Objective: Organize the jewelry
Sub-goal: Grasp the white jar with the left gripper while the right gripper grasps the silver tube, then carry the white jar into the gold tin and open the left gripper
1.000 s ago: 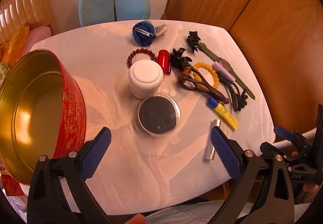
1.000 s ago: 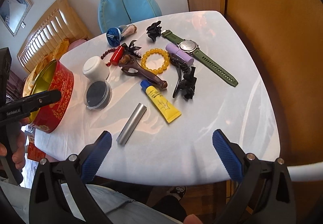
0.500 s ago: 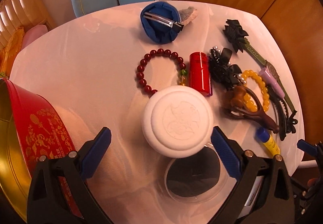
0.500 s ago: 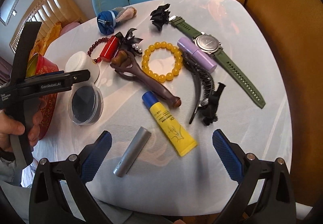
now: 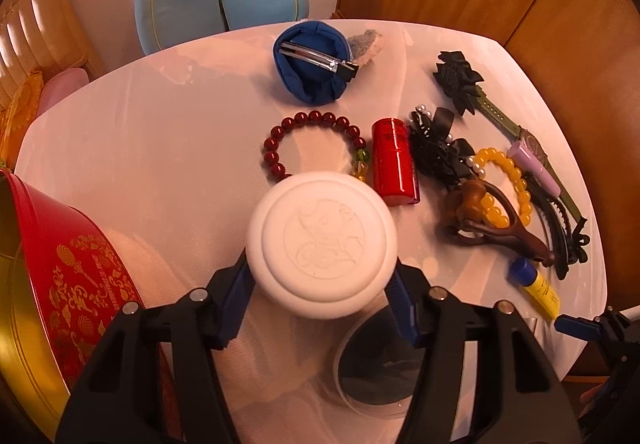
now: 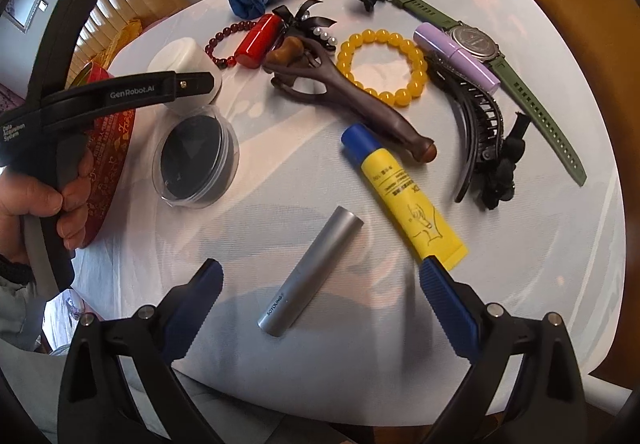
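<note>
A white round jar point(image 5: 322, 240) stands on the white table point(image 5: 160, 148). My left gripper point(image 5: 320, 286) points down over it; its jaws are closing, with both blue pads against the jar's sides. My right gripper point(image 6: 320, 268) hangs open above a silver tube point(image 6: 312, 272), which lies between its fingers untouched. A red bead bracelet point(image 5: 312, 122) lies just behind the jar. A yellow bead bracelet point(image 6: 380, 64), a green watch point(image 6: 476, 44) and a black hair claw point(image 6: 480, 124) lie further right.
An open red tin point(image 5: 60, 276) stands at the table's left edge. A clear round case point(image 6: 196, 156) lies next to the jar. A red cylinder point(image 5: 394, 168), a yellow tube point(image 6: 404, 196), a brown wooden piece point(image 6: 352, 104), a purple tube point(image 6: 456, 56) and a blue pouch point(image 5: 312, 60) crowd the far side.
My left gripper came down and forward over the white jar, and its jaws narrowed onto it. My right gripper sank closer to the silver tube and stayed open.
</note>
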